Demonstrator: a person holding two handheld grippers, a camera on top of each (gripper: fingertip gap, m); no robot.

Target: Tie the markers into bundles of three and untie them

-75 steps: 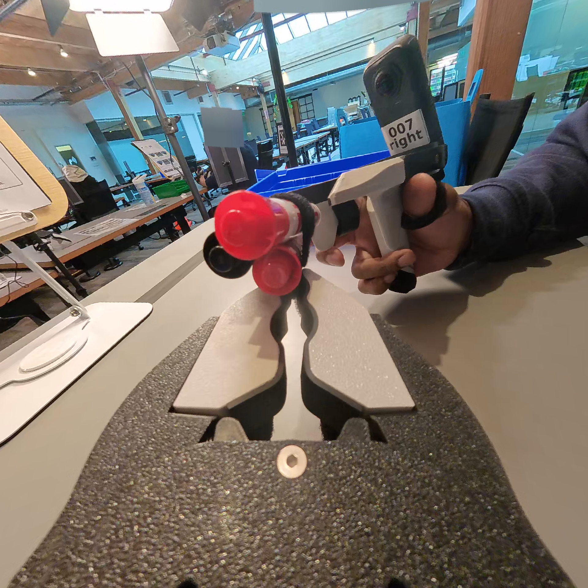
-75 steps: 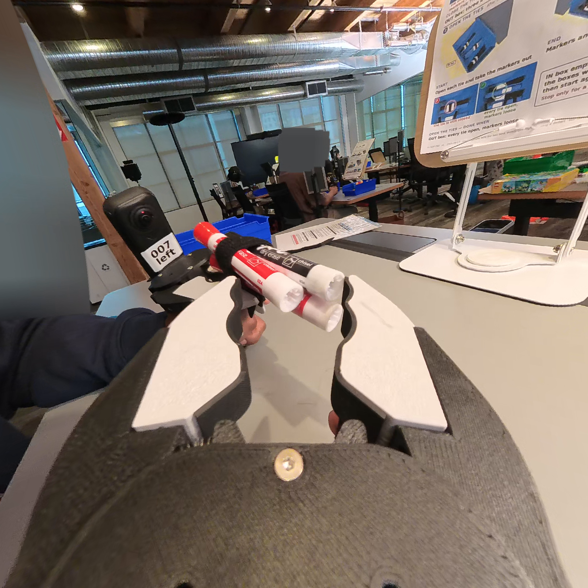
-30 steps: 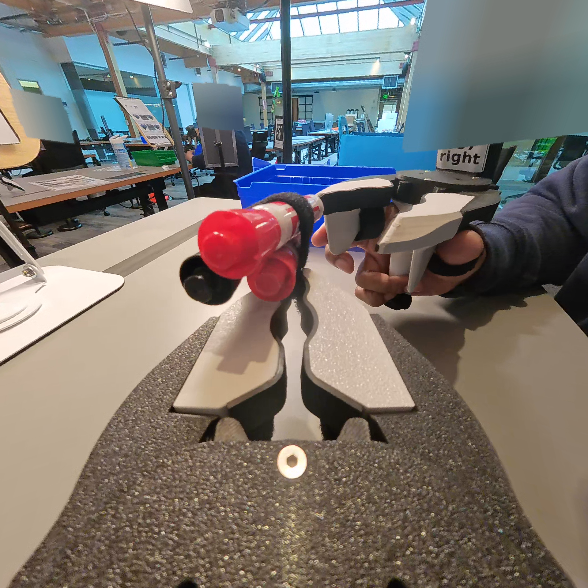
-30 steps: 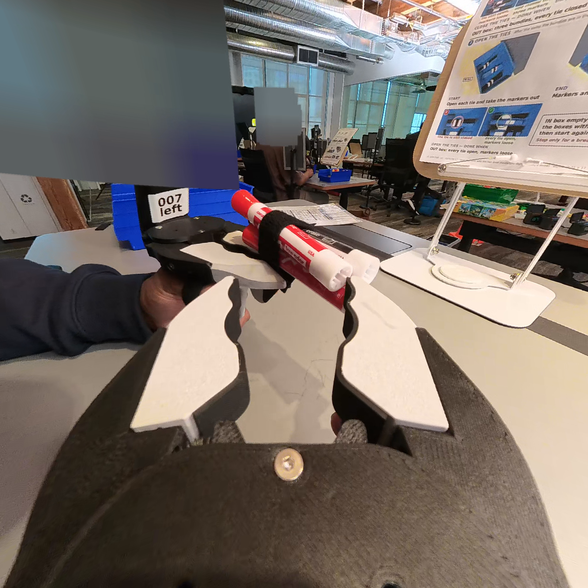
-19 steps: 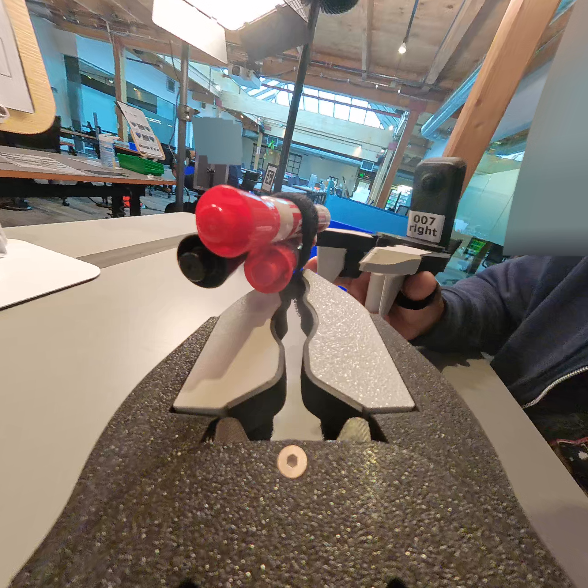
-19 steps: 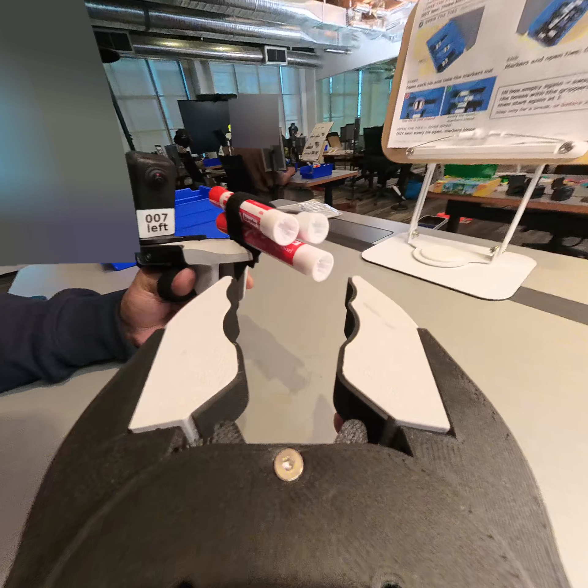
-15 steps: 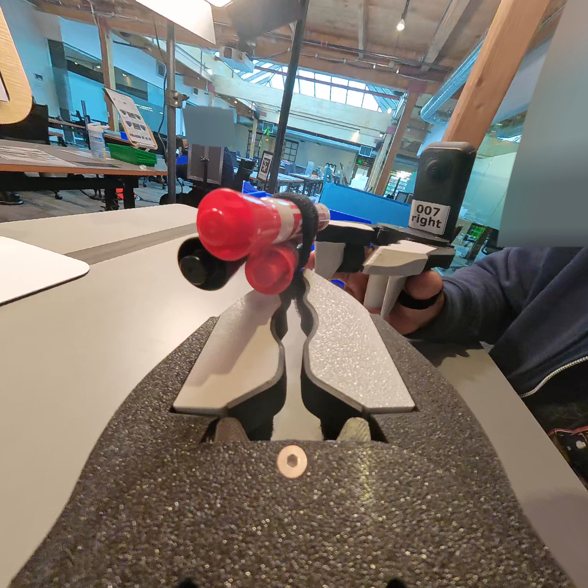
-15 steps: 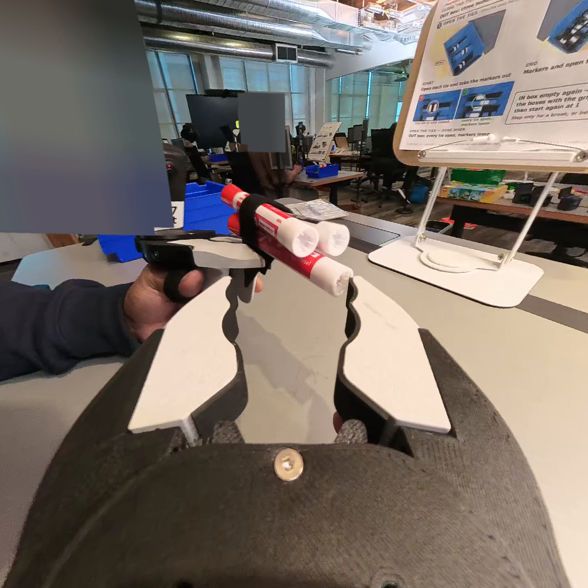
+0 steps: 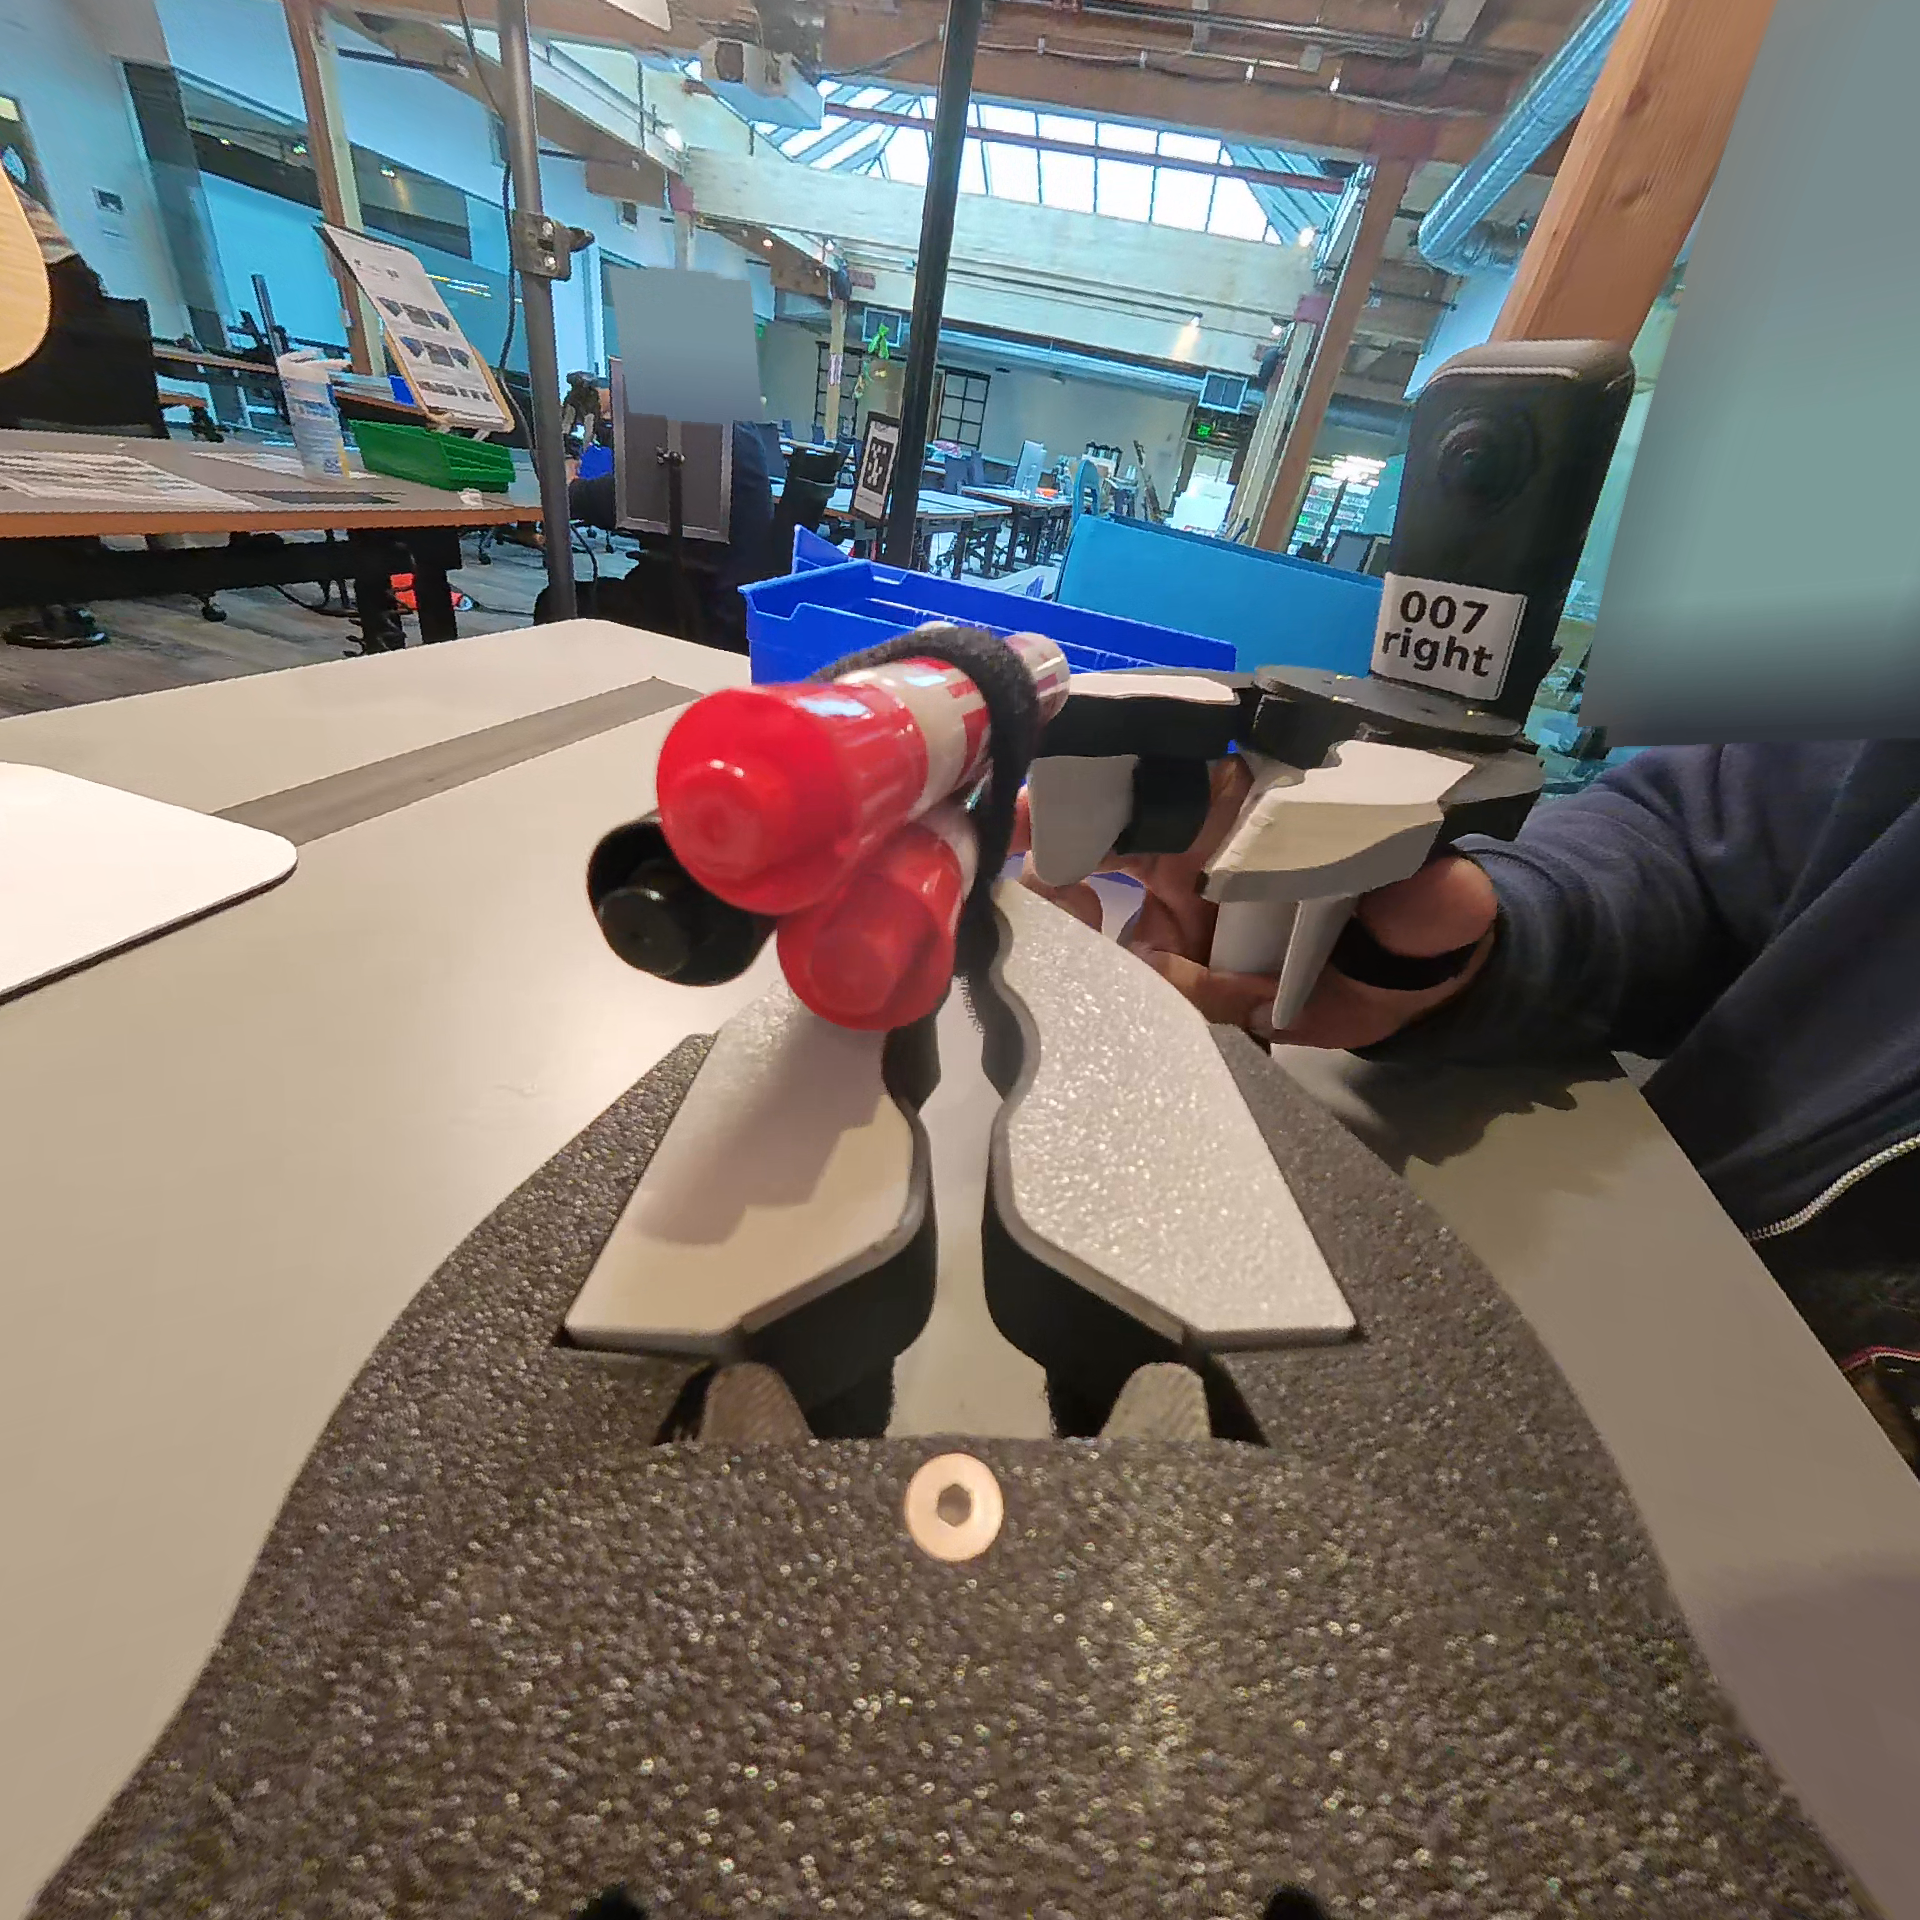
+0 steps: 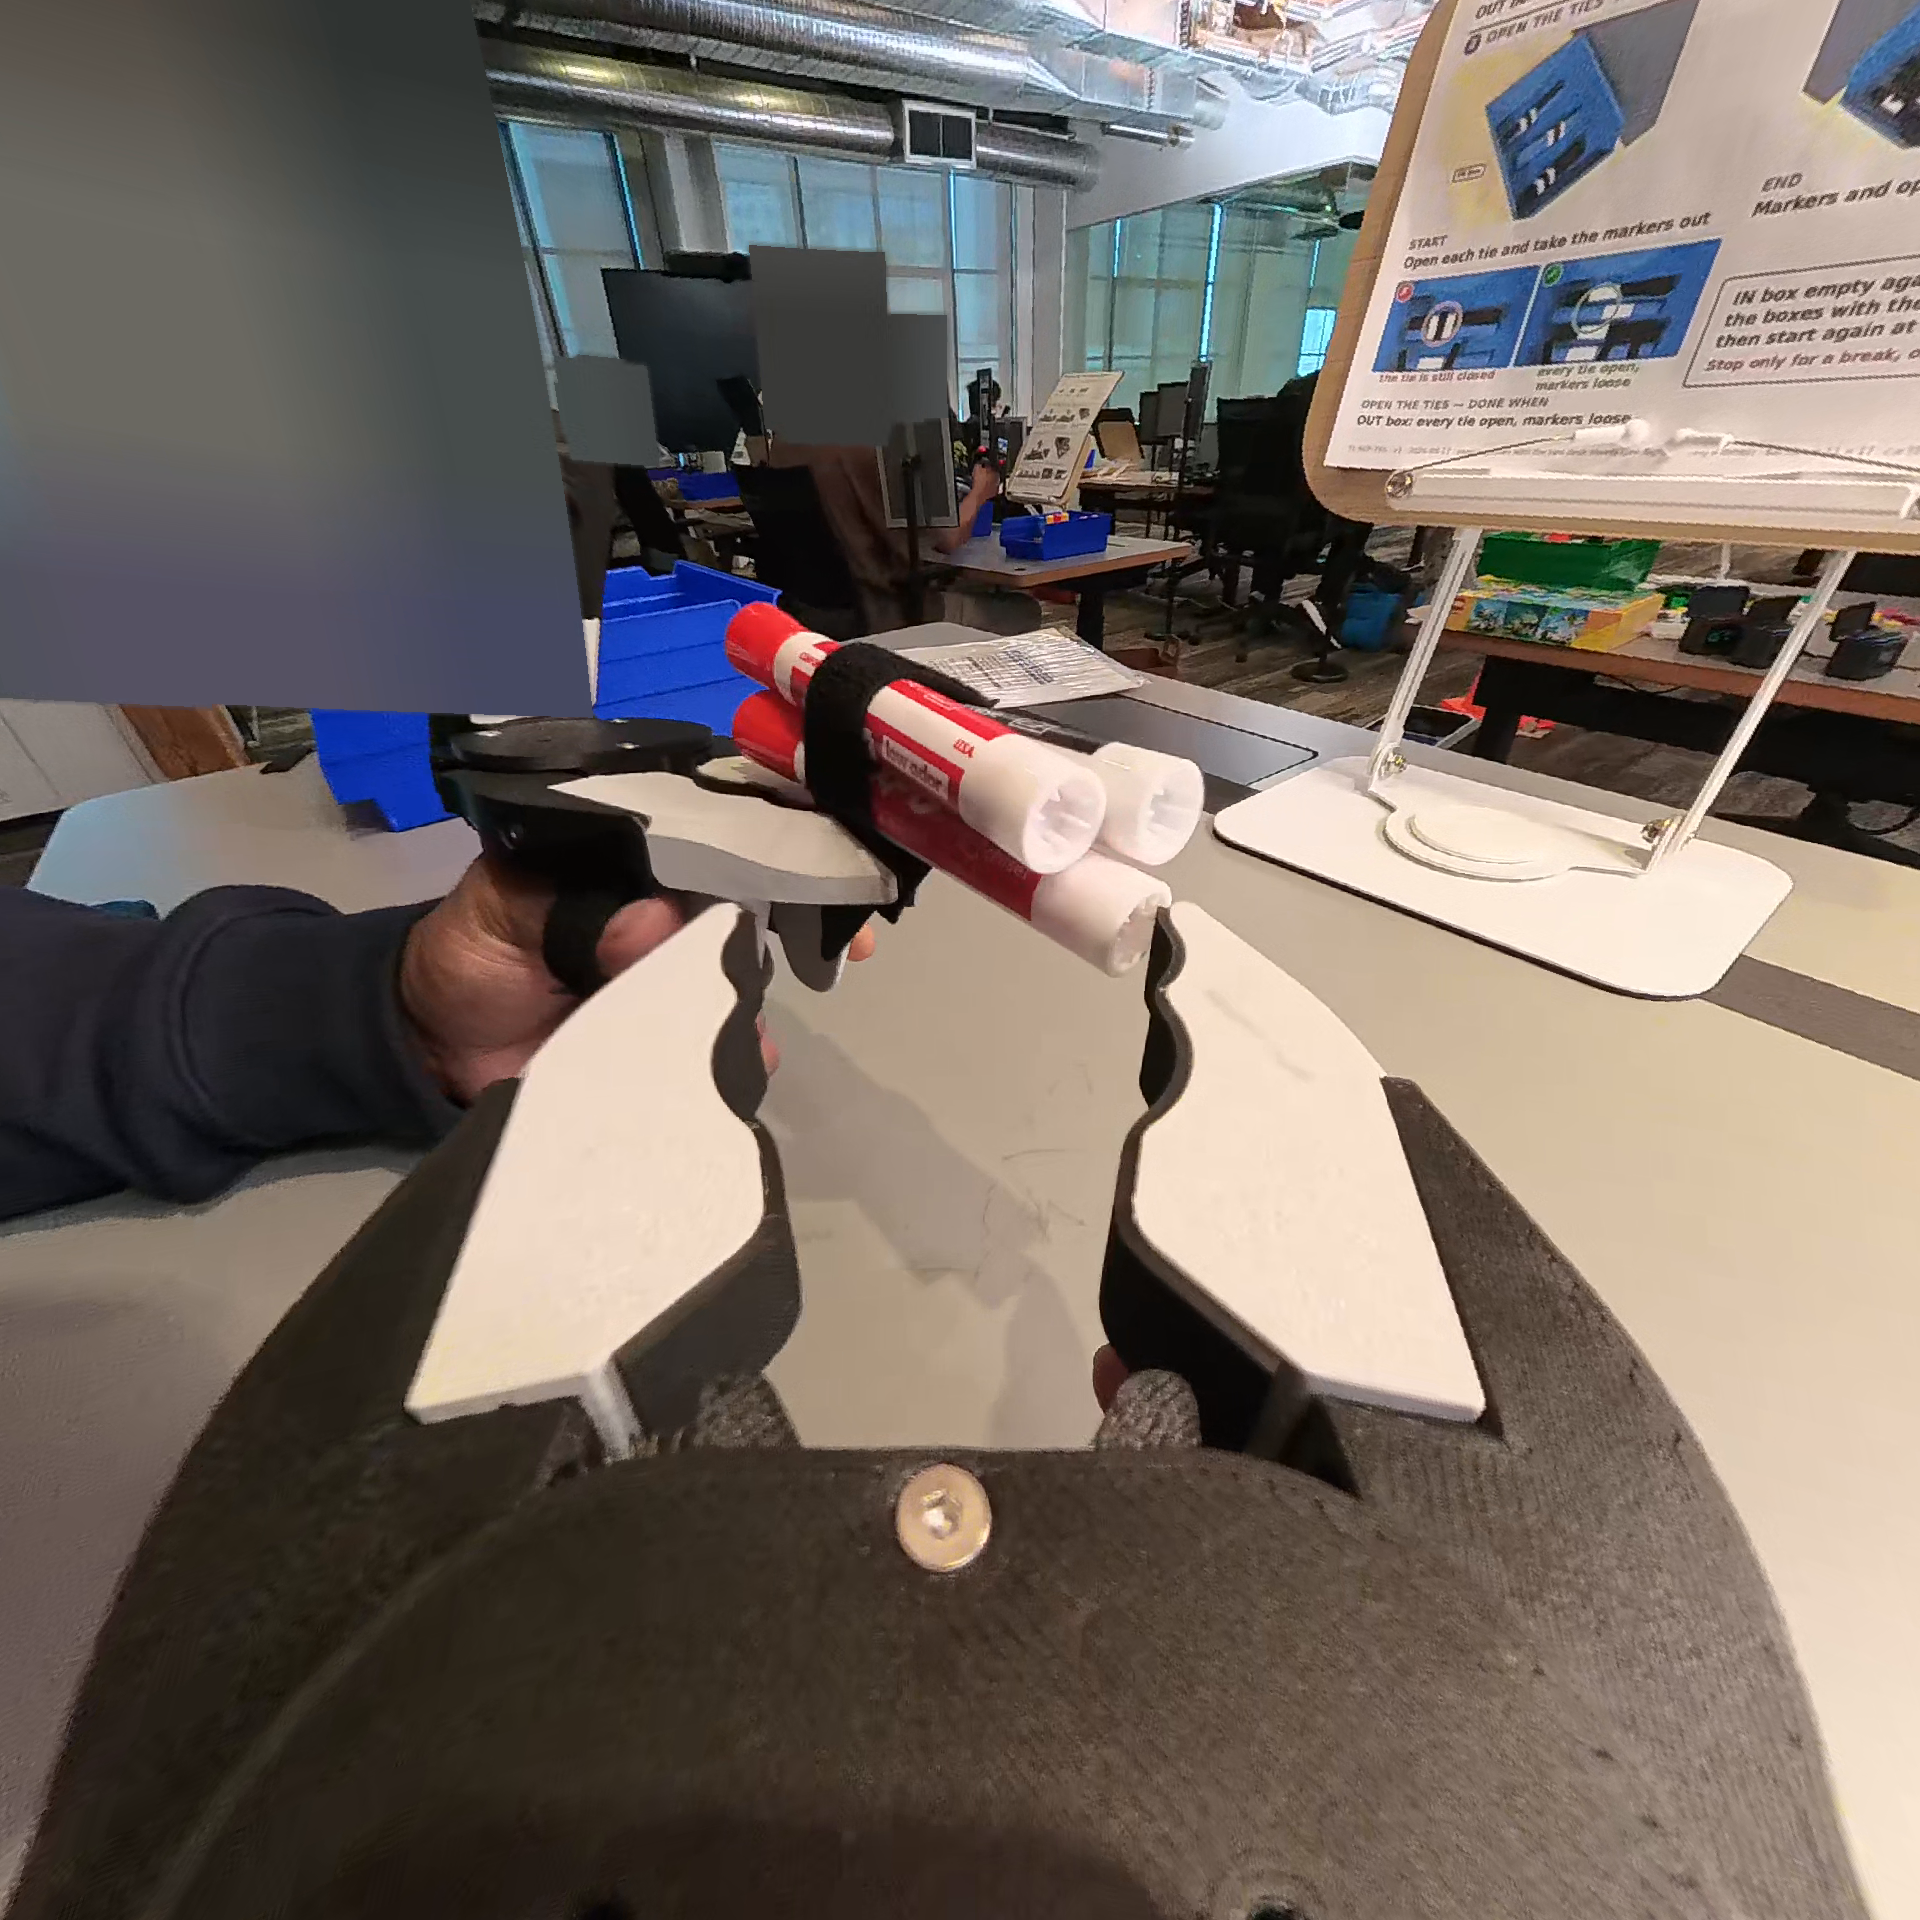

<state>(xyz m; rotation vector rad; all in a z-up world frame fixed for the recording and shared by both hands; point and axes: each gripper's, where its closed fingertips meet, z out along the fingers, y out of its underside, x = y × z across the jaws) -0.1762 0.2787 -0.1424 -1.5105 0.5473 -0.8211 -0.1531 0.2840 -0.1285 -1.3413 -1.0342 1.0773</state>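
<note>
Three whiteboard markers (image 9: 821, 800) with white barrels — two red-capped, one black-capped — bound by a black fabric strap (image 9: 1003, 717), held in the air above the grey tabletop (image 9: 260, 1091). Left two-finger gripper with grey plates and a black textured body (image 9: 971, 971): fingers nearly together, pinched on the strap's loose end just below the bundle, caps pointing toward the left wrist camera. In the right wrist view, the same bundle (image 10: 977, 800) slanting from far left to near right, white butt ends nearest, the strap (image 10: 847, 727) wrapped round near the capped end. Right gripper with white plates (image 10: 951, 961): fingers well apart, holding nothing; right fingertip (image 10: 1164, 940) just beside the butt of the lowest marker — touching or not, cannot tell. Seen from the left wrist view, the right gripper (image 9: 1070, 821) just beyond the bundle, gripped by a hand (image 9: 1340, 956) in a dark blue sleeve. Blue plastic bin (image 9: 935, 613) far on the table behind the bundle. White flat-based stand (image 10: 1507, 873) carrying an instruction board at far right. Sheet of printed paper (image 10: 1029, 665) lying far on the tabletop.
</note>
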